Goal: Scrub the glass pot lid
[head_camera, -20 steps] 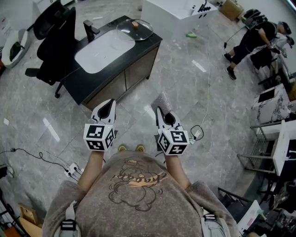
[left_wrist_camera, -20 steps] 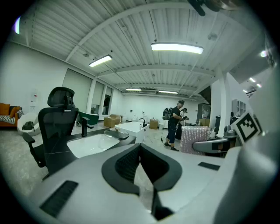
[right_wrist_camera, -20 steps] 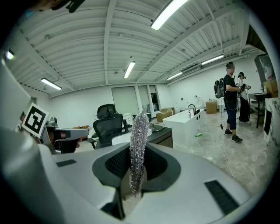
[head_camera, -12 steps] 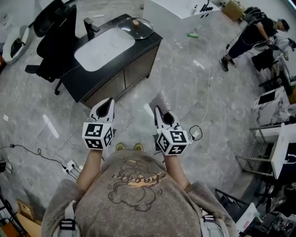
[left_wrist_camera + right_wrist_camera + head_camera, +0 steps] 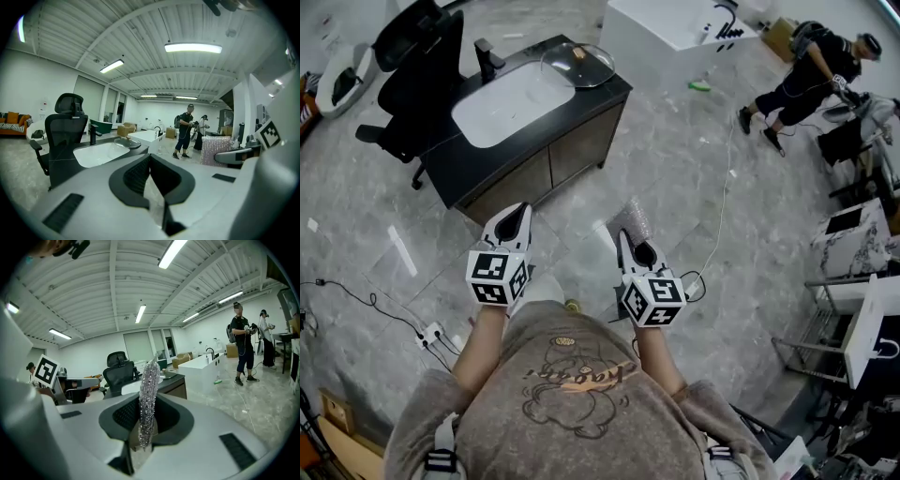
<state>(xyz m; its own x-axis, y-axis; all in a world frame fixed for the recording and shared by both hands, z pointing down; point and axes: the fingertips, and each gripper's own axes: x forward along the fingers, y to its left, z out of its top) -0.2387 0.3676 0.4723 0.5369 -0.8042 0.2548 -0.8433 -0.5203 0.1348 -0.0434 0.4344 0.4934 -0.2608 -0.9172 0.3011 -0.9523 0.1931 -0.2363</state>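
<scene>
The glass pot lid (image 5: 577,64) lies on the black counter of a sink cabinet (image 5: 602,94), to the right of the white basin (image 5: 511,103). Both grippers are held well short of it, over the floor. The lid (image 5: 127,143) also shows far off in the left gripper view, and the lid (image 5: 167,375) shows behind the scrubber in the right gripper view. My left gripper (image 5: 517,210) is shut with nothing between its jaws; up close, this gripper (image 5: 150,161) shows closed pads. My right gripper (image 5: 624,234) is shut on a glittery silver scrubber (image 5: 631,217), which stands up between the jaws as a thin strip (image 5: 149,394).
A black office chair (image 5: 422,56) stands left of the cabinet and a black faucet (image 5: 486,58) behind the basin. A white unit (image 5: 675,28) is beyond. A person (image 5: 811,80) stands far right. Cables and a power strip (image 5: 431,336) lie on the grey floor.
The person carrying the grippers has stepped forward, so the cabinet sits slightly nearer in the head view. Both grippers keep their pose, the right still holding the scrubber.
</scene>
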